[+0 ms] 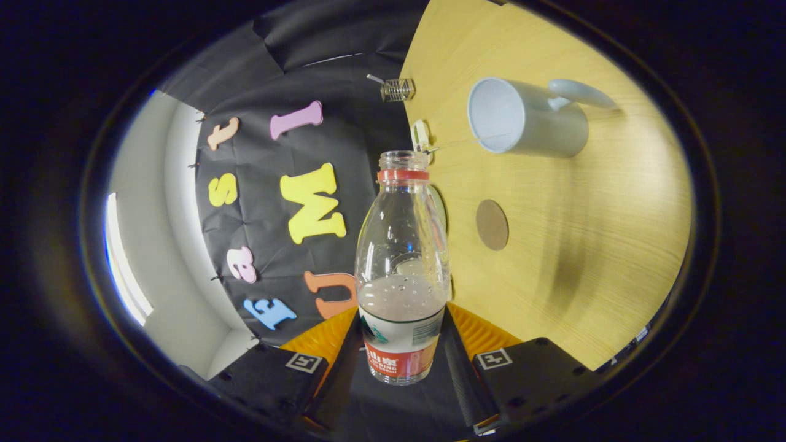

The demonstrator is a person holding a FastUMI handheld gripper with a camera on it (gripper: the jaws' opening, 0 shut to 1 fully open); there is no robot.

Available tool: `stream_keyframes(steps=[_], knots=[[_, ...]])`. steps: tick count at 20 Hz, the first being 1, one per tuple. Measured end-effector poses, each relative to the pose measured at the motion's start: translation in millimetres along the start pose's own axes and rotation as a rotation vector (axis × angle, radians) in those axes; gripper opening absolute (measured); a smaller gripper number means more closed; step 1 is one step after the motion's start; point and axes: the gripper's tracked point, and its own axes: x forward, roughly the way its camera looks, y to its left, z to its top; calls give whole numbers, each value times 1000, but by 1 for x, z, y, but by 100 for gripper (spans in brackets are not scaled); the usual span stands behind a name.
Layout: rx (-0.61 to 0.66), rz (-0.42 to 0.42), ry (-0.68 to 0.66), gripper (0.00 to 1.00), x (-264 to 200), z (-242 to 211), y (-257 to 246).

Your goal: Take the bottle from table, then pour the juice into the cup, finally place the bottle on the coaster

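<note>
A clear plastic bottle (402,270) with no cap, a red neck ring and a white and red label sits between my fingers, with my gripper (402,344) shut on its lower body. Liquid fills about its lower third. The view is rolled, so the wooden table (589,245) stands like a wall beside the bottle. A pale grey cup (522,120) with a handle stands on that table beyond the bottle's mouth, its opening facing me. A round brown coaster (492,224) lies on the table between the cup and the bottle.
A small clear object (398,89) and a white clip (420,136) sit at the table's far edge by the black cloth wall. A white wall with a bright window strip (126,264) lies beyond the cloth.
</note>
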Motion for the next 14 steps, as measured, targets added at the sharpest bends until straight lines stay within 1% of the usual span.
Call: stream_keyframes(steps=[3, 14], knots=[[5, 3, -4, 76, 8, 2, 7], [31, 0, -13, 76, 12, 10, 11]])
